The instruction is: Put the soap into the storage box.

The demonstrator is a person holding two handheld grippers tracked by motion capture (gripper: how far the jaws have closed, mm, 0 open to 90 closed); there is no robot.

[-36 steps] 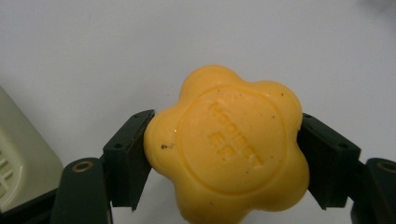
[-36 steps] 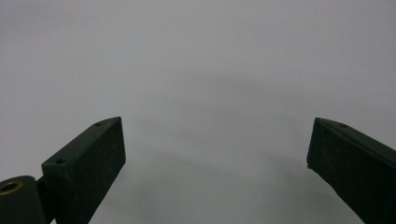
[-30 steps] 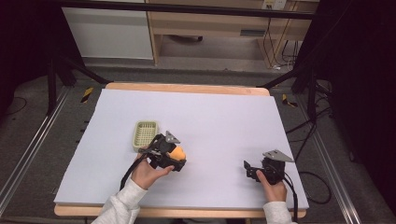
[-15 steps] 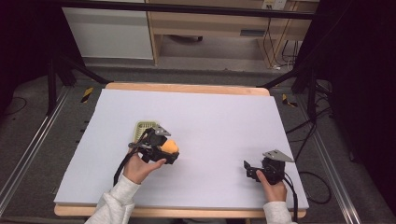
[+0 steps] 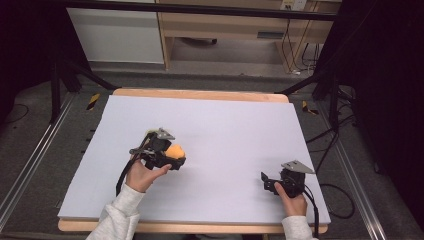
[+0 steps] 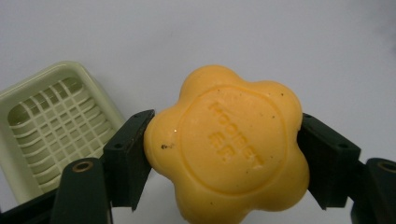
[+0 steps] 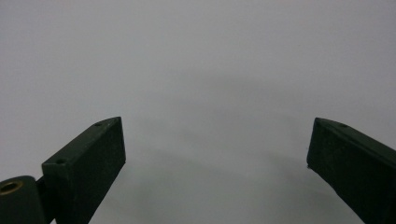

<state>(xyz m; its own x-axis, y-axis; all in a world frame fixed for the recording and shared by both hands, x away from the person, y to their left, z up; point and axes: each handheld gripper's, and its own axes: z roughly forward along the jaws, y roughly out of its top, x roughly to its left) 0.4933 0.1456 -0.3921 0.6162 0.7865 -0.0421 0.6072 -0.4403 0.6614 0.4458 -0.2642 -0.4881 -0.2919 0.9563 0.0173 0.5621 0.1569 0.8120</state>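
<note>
Two grippers sit over the white table. Left of centre in the high view, the left gripper is clamped on an orange soap; up close, the flower-shaped soap fills the gap, one black jaw pressed to each side. A pale green dish lies at the left of that view, behind the left jaw, apart from the soap. At lower right, the right gripper has its jaws spread wide over bare table.
</note>
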